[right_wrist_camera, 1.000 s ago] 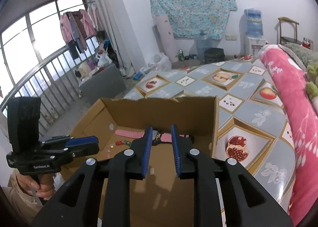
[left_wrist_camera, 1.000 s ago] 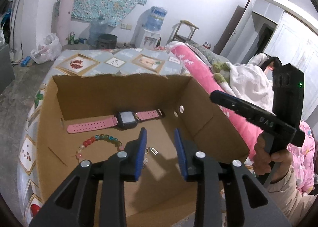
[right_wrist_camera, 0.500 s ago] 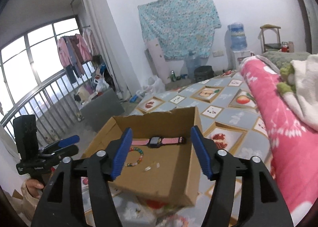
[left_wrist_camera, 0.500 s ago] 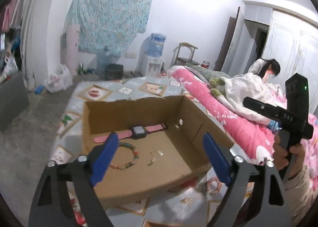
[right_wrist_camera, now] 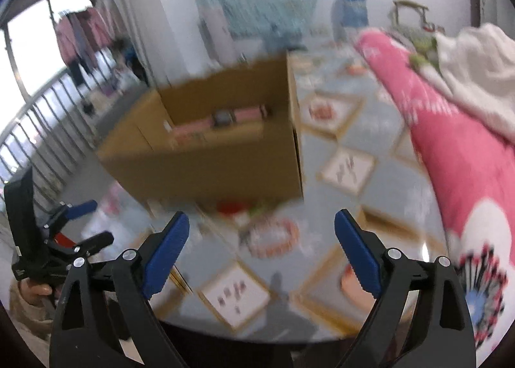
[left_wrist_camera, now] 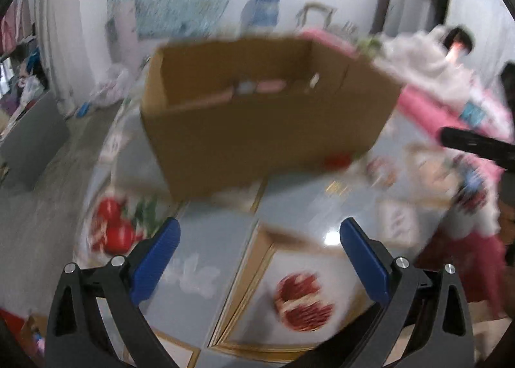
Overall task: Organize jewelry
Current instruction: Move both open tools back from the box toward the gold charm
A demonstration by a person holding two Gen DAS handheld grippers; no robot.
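Observation:
Both views are blurred by motion. An open cardboard box (left_wrist_camera: pixel 257 129) stands on the patterned tablecloth; it also shows in the right wrist view (right_wrist_camera: pixel 212 162). A pink watch (left_wrist_camera: pixel 257 86) lies inside at the back, also seen from the right (right_wrist_camera: pixel 225 117). A beaded bracelet (right_wrist_camera: pixel 273 237) lies on the cloth in front of the box, ahead of my right gripper (right_wrist_camera: pixel 261 250). A small gold piece (left_wrist_camera: pixel 334 187) lies on the cloth right of the box front. My left gripper (left_wrist_camera: pixel 260 253) is wide open and empty, low over the cloth. The right gripper is wide open and empty.
The tablecloth (left_wrist_camera: pixel 225 239) has framed fruit pictures. A pink quilt (right_wrist_camera: pixel 450 142) and white bedding lie to the right. The other hand-held gripper appears at the right edge of the left view (left_wrist_camera: pixel 476 142) and at the lower left of the right view (right_wrist_camera: pixel 54 239).
Both grippers have pulled back out of the box and dropped low over the cloth in front of it. Both opened wide from nearly shut a second ago.

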